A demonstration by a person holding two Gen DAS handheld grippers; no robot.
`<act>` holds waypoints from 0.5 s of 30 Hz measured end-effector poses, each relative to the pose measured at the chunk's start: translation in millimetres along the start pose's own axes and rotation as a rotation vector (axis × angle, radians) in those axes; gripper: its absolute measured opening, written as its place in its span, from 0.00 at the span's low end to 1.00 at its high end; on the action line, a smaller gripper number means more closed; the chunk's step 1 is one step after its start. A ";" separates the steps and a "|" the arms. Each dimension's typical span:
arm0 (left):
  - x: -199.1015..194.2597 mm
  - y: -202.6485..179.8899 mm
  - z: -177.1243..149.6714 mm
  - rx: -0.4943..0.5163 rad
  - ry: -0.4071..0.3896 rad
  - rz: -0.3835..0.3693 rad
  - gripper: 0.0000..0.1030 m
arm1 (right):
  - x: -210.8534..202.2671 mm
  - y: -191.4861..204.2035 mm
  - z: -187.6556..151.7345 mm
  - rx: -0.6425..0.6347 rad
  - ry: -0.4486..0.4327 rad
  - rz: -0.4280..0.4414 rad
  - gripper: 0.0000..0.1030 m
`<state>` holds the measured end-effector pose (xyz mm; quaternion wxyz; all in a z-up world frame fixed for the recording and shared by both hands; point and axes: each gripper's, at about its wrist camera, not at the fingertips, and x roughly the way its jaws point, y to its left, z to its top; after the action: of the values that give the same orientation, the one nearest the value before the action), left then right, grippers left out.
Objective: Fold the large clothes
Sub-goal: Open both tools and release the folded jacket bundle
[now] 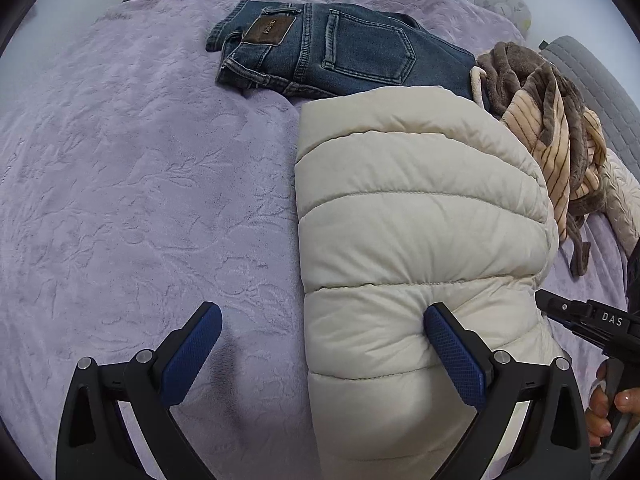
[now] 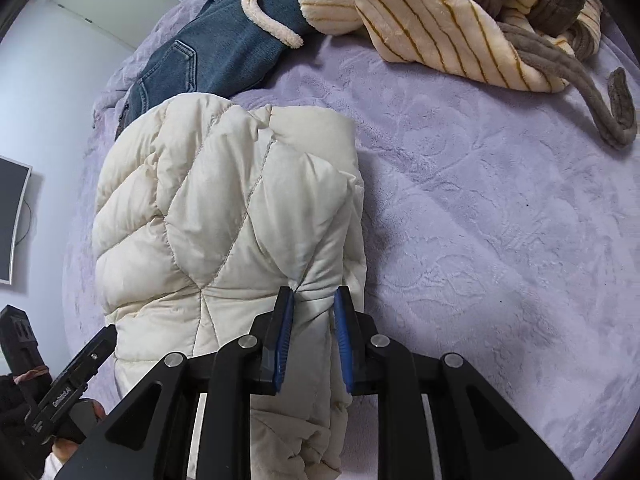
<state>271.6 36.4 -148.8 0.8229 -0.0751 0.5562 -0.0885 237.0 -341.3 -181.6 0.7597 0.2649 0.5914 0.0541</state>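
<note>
A cream quilted puffer jacket (image 1: 416, 216) lies folded into a thick bundle on the lilac bedspread (image 1: 140, 200). My left gripper (image 1: 324, 320) is open; its right finger (image 1: 452, 348) presses into the jacket's near end and its left finger (image 1: 192, 352) is over the bedspread. In the right wrist view the jacket (image 2: 224, 208) fills the left half, and my right gripper (image 2: 314, 300) is shut on a pinch of its fabric at the near right edge. The right gripper also shows in the left wrist view (image 1: 588, 320), beside the jacket.
Folded blue jeans (image 1: 340, 52) lie beyond the jacket. A heap of striped cream and brown fleece (image 1: 552, 128) lies to the right, with a brown strap (image 2: 580, 80) trailing on the bedspread. A dark screen (image 2: 12, 220) hangs on the wall at left.
</note>
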 end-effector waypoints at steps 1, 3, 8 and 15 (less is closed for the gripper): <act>-2.7 -0.3 0.2 -0.002 -0.001 0.002 0.99 | -5.1 1.1 -0.6 -0.002 -0.002 0.006 0.21; -7.7 -1.1 0.4 -0.002 -0.003 0.007 0.99 | -13.0 4.3 -2.3 -0.010 -0.007 0.016 0.21; -18.1 -1.6 -1.2 -0.005 0.000 0.017 0.99 | -28.6 16.0 -7.8 -0.041 -0.012 0.031 0.24; -31.3 -3.9 -6.1 0.008 0.008 0.029 0.99 | -37.8 24.8 -16.9 -0.042 0.001 0.042 0.24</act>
<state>254.3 39.6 -121.9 0.8222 -0.0634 0.5601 -0.0790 215.9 -329.3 -139.9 0.7635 0.2612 0.5848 0.0827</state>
